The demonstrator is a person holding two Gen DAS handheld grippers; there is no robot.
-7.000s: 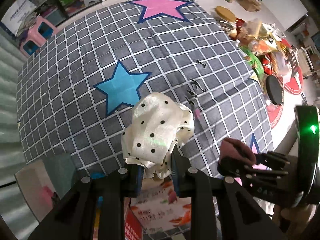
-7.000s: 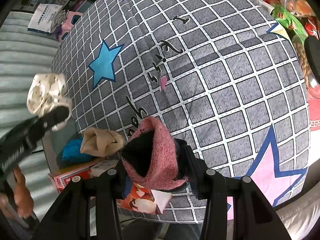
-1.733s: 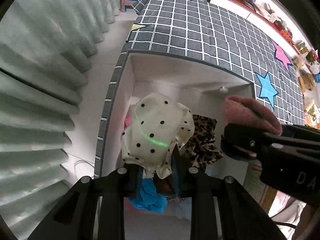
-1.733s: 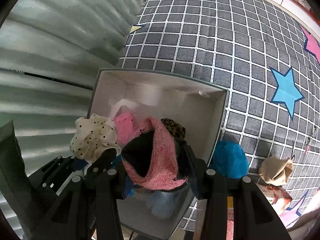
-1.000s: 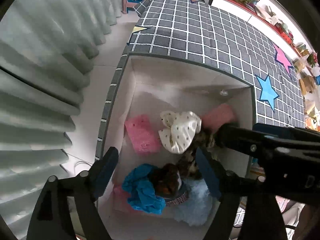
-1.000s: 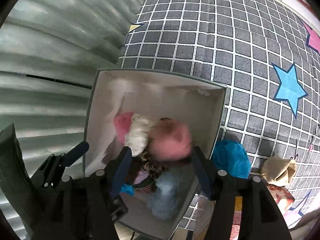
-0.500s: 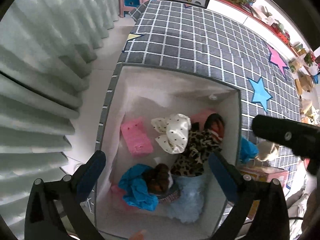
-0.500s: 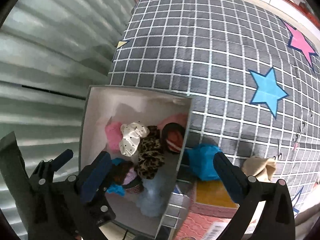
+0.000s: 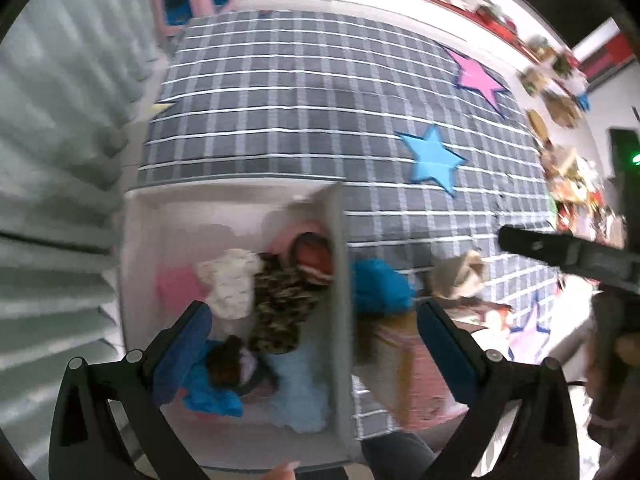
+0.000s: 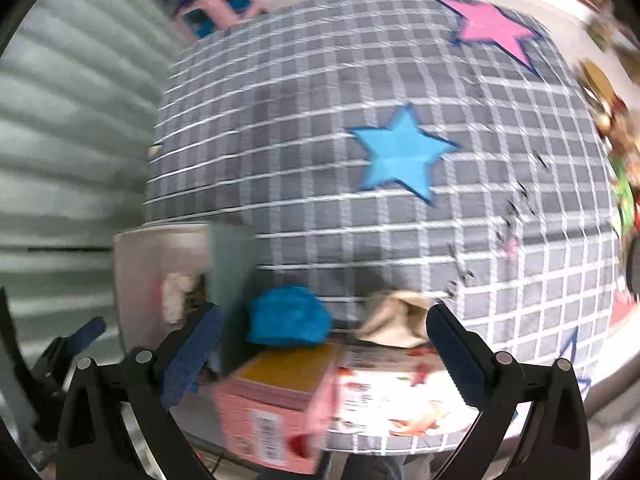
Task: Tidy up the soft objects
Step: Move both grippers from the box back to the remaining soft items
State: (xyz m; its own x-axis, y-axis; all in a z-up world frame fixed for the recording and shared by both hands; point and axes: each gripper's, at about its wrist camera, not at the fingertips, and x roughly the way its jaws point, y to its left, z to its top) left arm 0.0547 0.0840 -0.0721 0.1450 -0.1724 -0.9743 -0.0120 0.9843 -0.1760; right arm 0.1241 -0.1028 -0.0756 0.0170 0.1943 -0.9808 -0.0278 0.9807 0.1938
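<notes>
A white storage box (image 9: 339, 264) stands at the near left edge of the checked table and holds several soft items: the cream polka-dot cloth (image 9: 232, 284), the pink knitted piece (image 9: 310, 250), a leopard-print cloth (image 9: 280, 304) and a blue cloth (image 9: 212, 394). Outside the box, a bright blue soft item (image 9: 378, 286) (image 10: 288, 322) and a beige cloth (image 9: 460, 276) (image 10: 394, 318) lie on the table. My left gripper (image 9: 312, 354) is open and empty above the box. My right gripper (image 10: 322, 354) is open and empty above the blue item and beige cloth.
A pink printed carton (image 10: 320, 396) lies at the near table edge under the right gripper. The grey checked cloth (image 10: 304, 168) has blue and pink stars. Cluttered goods (image 9: 576, 184) line the far right. Pleated curtains (image 9: 52, 160) hang at the left.
Both grippers opened and let the polka-dot cloth and pink knitted piece drop into the box. Both have since swung right, toward the blue item and beige cloth.
</notes>
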